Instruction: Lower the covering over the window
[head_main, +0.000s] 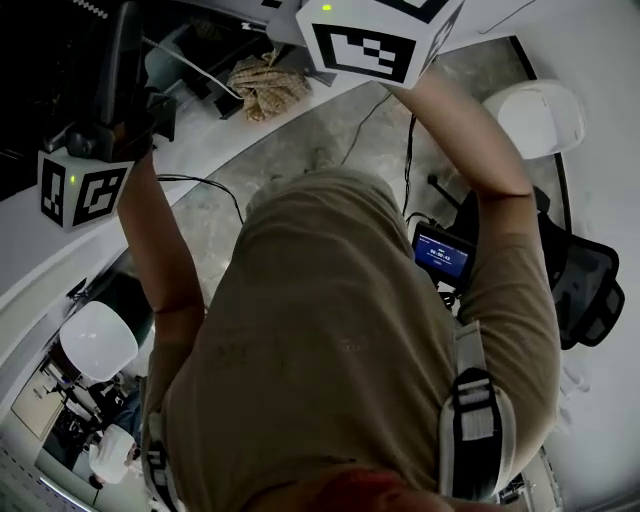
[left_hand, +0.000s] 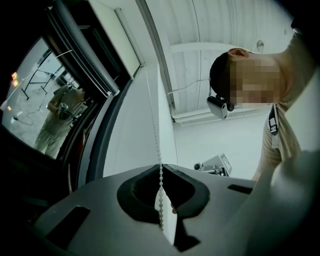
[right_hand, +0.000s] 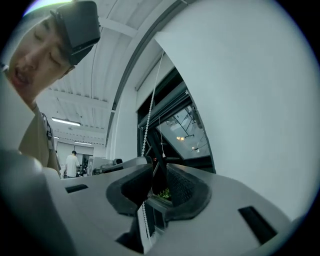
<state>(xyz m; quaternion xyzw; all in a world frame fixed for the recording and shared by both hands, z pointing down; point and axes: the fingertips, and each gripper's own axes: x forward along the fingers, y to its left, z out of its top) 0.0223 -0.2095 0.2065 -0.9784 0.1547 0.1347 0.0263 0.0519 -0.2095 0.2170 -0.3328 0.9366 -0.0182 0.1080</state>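
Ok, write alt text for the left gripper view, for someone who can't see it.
The left gripper is shut on a white bead chain that runs up a white wall beside a dark window. At right, a person in a tan shirt leans in, wearing a head camera.

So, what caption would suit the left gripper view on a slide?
Left gripper clamped on the bead chain beside the dark window.

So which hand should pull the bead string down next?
Left, probably. The left gripper has its fingers pinched shut on the bead chain, ready to pull. The right gripper has its fingers apart, the chain running loose between them, so it would need to close first.
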